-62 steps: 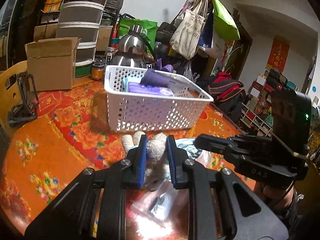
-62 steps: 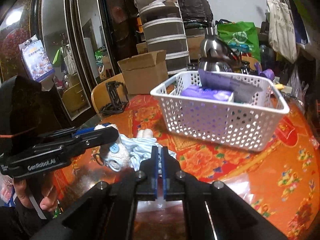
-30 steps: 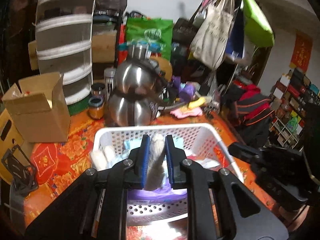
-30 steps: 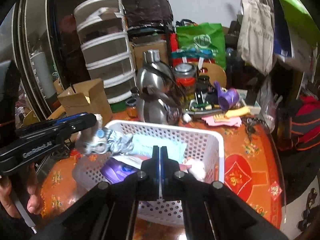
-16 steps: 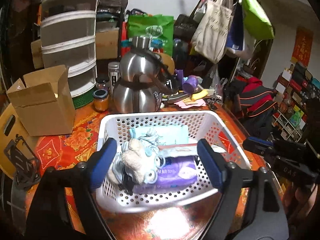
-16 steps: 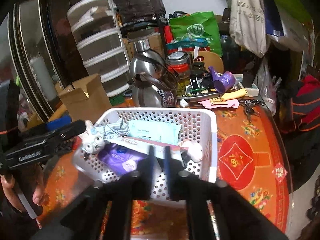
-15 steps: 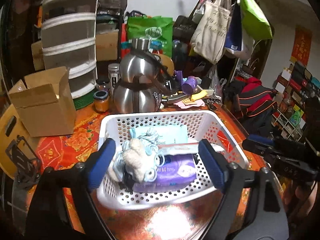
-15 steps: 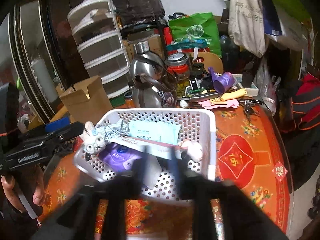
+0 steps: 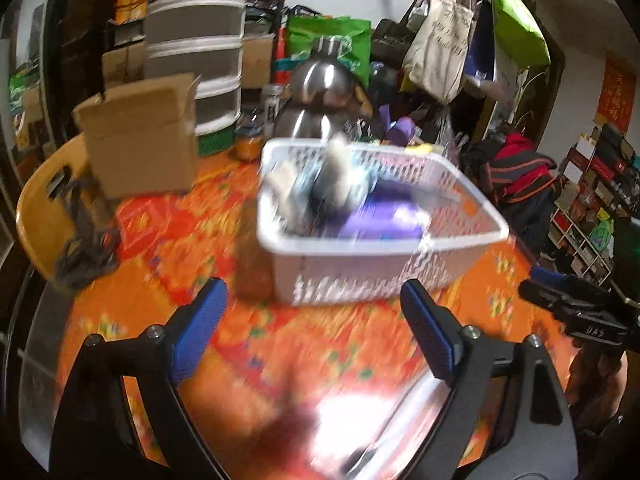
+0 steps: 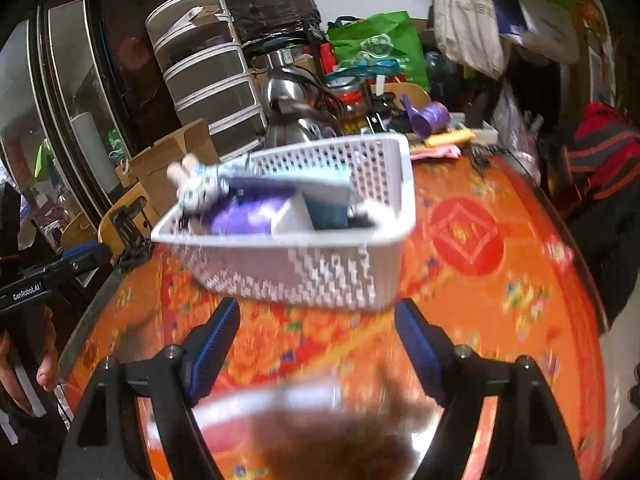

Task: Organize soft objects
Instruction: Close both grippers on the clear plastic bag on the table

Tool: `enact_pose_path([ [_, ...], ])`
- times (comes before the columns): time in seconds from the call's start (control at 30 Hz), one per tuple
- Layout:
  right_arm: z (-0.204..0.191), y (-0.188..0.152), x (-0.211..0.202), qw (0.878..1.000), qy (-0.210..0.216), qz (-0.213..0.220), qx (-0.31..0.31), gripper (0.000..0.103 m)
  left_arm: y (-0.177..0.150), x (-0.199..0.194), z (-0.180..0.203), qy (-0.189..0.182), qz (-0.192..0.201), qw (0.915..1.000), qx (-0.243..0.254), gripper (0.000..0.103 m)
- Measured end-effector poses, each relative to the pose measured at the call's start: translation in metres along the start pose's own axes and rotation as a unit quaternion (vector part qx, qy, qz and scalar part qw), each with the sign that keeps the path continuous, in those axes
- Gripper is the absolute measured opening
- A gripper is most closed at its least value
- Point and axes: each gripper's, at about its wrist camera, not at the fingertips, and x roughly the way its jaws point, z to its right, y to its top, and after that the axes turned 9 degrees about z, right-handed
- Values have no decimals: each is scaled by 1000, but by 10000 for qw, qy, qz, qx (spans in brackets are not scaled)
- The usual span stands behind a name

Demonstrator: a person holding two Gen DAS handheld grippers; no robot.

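1. White perforated basket on the orange flowered tablecloth, just beyond both grippers; seen again from the other side.
2. Inside the basket, toward its left end: small pale stuffed toy, ears sticking up above the rim, blurred in the left wrist view.
3. Beside the toy, also in the basket: purple soft pack, a flat teal packet leaning against the back wall, and a white piece between them. Purple pack also visible from the left wrist.
4. Left gripper: spread wide, blue pads far apart, nothing between them but tablecloth; basket just ahead, untouched.
5. Right gripper: jaws opening, already wide, nothing between them; basket just ahead, untouched.
6. Behind the basket: open cardboard box at the left, contents out of sight; steel kettle directly behind; stack of grey plastic drawers further back, contents not readable.
7. Small jar between the box and the kettle, filled with something orange-brown.
8. Bags hanging at upper right, well apart from the table.
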Motion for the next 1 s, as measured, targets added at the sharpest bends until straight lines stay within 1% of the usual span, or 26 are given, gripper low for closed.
enact_pose_path([
  [0.13, -2, -40, -7, 10000, 39, -35, 75, 79, -56, -18, -14, 15, -112, 9999, -60, 87],
  [0.23, 0, -65, 4, 9995, -40, -292, 65, 79, -96, -17, -15, -77, -408, 9991, -131, 87],
  [0.27, 3, -71, 10, 9992, -52, -382, 92, 79, -108, -14, -15, -139, -497, 9986, -148, 87],
  [0.33, 10, -77, 21, 9982, -63, -561, 216, 79, -128, -8, -11, -136, -717, 9973, -118, 87],
  [0.43, 17, -83, 30, 9970, -102, -693, 319, 79, -141, 1, -4, -205, -866, 9960, -96, 87],
  [0.53, 17, -90, 36, 9961, -153, -827, 267, 79, -150, 5, -3, -246, -964, 9949, -146, 87],
  [0.6, 15, -92, 37, 9962, -191, -839, 151, 79, -156, 6, -4, -279, -1016, 9943, -151, 87],
  [0.67, 13, -91, 39, 9961, -176, -855, 107, 79, -159, 3, 0, -242, -978, 9949, -43, 87],
  [0.83, 3, -91, 47, 9959, -179, -866, -215, 80, -162, 0, 10, -283, -976, 9946, 197, 87],
  [1.0, -7, -90, 55, 9943, -180, -947, -457, 81, -163, 4, 19, -290, -1014, 9933, 462, 87],
])
